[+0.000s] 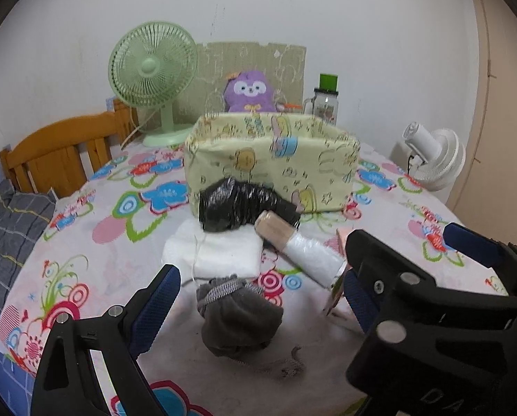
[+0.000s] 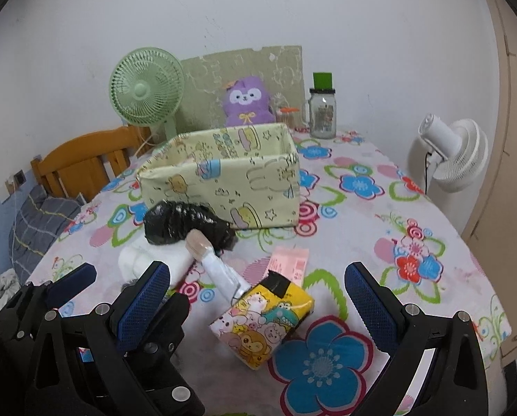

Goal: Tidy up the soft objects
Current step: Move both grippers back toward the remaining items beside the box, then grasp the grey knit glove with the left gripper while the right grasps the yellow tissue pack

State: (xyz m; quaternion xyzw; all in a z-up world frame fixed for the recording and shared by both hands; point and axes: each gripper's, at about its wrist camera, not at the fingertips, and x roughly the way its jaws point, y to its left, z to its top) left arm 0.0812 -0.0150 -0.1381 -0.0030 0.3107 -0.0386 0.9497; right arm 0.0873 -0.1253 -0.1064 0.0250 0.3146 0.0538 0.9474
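Note:
A grey rolled sock bundle lies on the flowered tablecloth between the fingers of my open left gripper, untouched. Beyond it sit a folded white towel, a black plastic-wrapped bundle and a beige-and-white wrapped roll. A yellow cartoon tissue pack lies between the fingers of my open right gripper, with a pink packet just behind it. The pale yellow fabric box stands open-topped past them. A purple plush sits behind the box.
A green desk fan, a cardboard sheet and a green-lidded glass jar line the back by the wall. A white fan stands off the table's right edge. A wooden bed frame and grey bedding lie left.

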